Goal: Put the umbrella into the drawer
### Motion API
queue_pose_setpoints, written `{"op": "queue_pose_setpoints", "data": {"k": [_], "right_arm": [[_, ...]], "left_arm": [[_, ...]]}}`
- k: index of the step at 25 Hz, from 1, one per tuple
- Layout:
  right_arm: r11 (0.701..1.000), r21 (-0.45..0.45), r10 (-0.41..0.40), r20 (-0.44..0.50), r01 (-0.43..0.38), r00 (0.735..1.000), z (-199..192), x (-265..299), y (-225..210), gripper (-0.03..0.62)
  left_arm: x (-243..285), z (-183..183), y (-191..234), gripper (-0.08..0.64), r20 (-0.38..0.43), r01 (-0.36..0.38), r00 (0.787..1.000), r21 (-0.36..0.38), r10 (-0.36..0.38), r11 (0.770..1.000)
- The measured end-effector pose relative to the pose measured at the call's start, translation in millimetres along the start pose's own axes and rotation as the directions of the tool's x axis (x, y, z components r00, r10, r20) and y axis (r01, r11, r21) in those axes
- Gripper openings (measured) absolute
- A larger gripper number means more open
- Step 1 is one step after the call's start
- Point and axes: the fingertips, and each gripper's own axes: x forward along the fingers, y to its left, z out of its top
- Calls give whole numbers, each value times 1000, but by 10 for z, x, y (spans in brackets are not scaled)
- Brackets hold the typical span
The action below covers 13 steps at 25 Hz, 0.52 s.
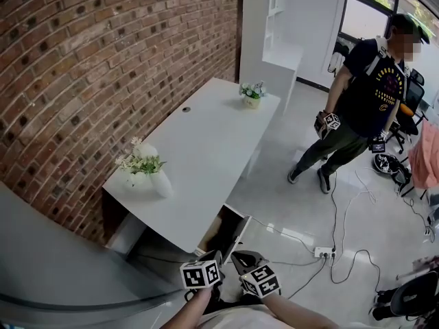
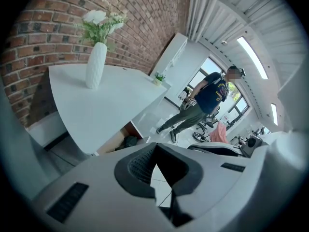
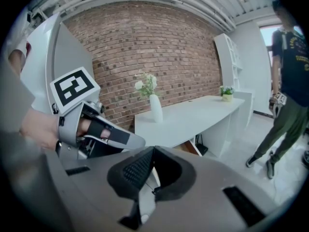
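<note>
Plainly, both pairs of fingers are pressed together on nothing: the left gripper and right gripper hang empty just off the desk's near corner. Under that corner the drawer stands open, and inside lies what is probably the umbrella, a dark, folded bundle. The placing looks done, with perhaps only the drawer left to shut.

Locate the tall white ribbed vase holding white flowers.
Head view: the vase stands at the near end of the white desk, left of centre, beside the red brick wall.
</note>
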Motion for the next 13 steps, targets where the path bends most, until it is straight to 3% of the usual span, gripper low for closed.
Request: {"op": "queue_pose_setpoints", "data": {"k": [13], "right_arm": [[1000, 8, 4, -2, -4, 1000, -22, -3, 26, 17]], "left_arm": [[11, -70, 2, 8, -17, 4, 1000, 0, -4, 1000]]}}
